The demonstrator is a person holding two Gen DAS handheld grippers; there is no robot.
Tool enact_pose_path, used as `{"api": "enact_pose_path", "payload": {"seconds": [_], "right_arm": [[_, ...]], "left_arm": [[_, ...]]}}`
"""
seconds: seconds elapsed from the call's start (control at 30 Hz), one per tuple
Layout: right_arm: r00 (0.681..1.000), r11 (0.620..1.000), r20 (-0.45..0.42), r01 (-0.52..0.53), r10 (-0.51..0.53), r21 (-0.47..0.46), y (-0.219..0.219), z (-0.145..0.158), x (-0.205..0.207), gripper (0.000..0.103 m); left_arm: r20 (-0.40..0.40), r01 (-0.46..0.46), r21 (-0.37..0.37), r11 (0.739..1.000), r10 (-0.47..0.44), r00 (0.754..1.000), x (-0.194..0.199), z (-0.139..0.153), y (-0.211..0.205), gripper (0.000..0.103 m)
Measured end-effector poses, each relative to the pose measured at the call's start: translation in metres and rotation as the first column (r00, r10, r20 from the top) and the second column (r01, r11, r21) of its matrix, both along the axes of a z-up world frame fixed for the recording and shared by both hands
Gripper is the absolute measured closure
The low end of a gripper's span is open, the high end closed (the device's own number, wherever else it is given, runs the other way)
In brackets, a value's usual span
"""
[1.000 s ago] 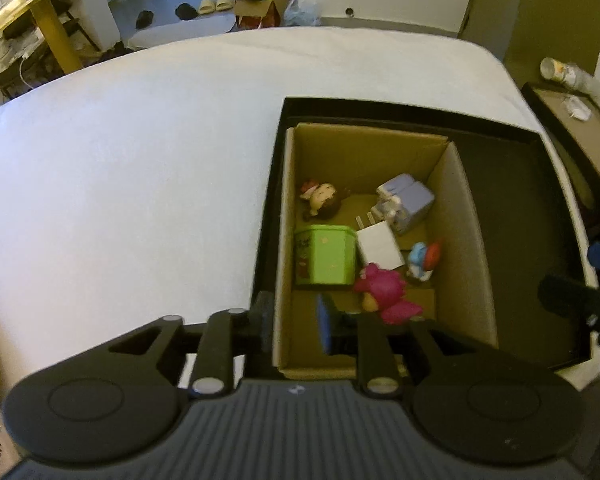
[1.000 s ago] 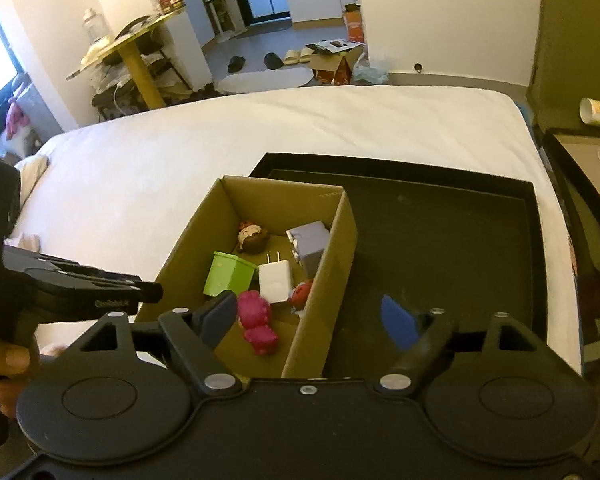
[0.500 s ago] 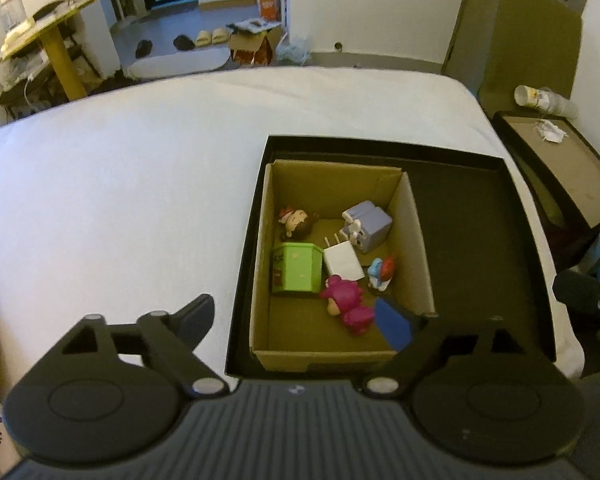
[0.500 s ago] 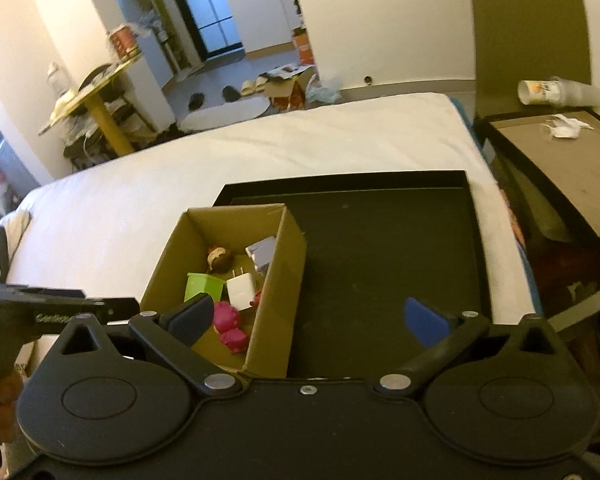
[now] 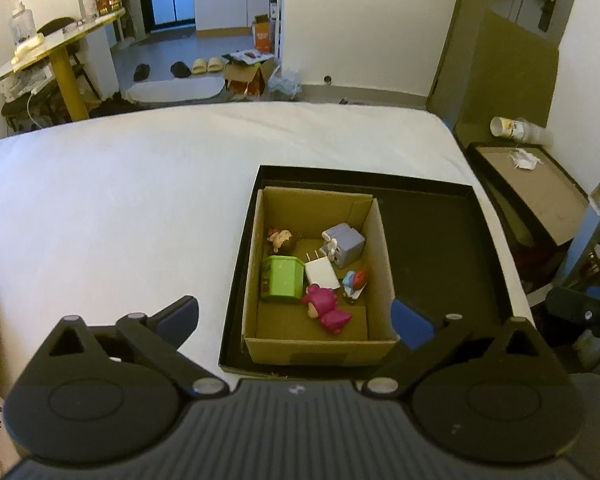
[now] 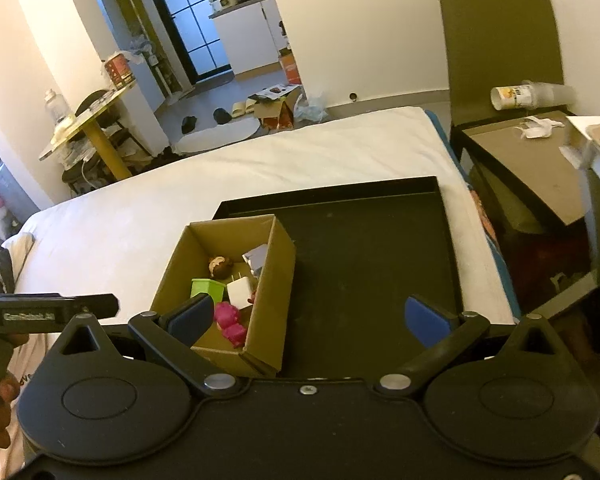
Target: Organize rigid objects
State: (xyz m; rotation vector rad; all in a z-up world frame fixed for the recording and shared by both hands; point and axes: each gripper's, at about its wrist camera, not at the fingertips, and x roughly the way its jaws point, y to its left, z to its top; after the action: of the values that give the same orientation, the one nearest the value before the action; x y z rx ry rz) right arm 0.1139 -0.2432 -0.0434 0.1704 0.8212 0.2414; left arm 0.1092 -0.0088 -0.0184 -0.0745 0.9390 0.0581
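With both tools now pulled well back from the box, here is the state:

Change: a second ago the left gripper (image 5: 294, 314) sat low over the near edge of the cardboard box (image 5: 318, 346), fingers nearly together by the pink toy; since then it has risen and spread wide. Right gripper (image 6: 308, 316) has backed away too, so the box looks smaller in its view.

Left gripper: jaws wide apart, nothing between them, hanging above the near end of the box.

Right gripper: jaws wide apart, empty, over the black tray (image 6: 380, 248), just right of the box.

Box: sits in the left part of the black tray, tray on the white bed (image 5: 120, 208).

Contents: pink toy (image 5: 326, 308) nearest, lying down; green container (image 5: 282, 278) to its left; white charger (image 5: 320, 274) in the middle, prongs pointing away; grey cube adapter (image 5: 344, 244) far right; small brown-haired figure (image 5: 280, 238) far left; blue-and-red figure (image 5: 354, 280) against the right wall.

Loose items: none seen on the tray's bare part or the bed.

Meaning: looks like a release just finished, likely the pink toy; everything rigid in view is inside the box.

Task stage: my guess is done or nearly done, both tools withdrawing.

Risk: low; toys are piled close together, so any regrab would be fiddly.
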Motion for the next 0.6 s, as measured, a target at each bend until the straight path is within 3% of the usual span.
{"api": "enact_pose_path", "payload": {"seconds": [0.6], "right_arm": [[0.998,0.999,0.056,0.032,-0.032,-0.001,-0.015,0.026,-0.041,0.0]], "left_arm": [[0.067,0.046,-0.03,0.998,-0.044,0.997,-0.048,0.025,-0.003,0.0]]}}
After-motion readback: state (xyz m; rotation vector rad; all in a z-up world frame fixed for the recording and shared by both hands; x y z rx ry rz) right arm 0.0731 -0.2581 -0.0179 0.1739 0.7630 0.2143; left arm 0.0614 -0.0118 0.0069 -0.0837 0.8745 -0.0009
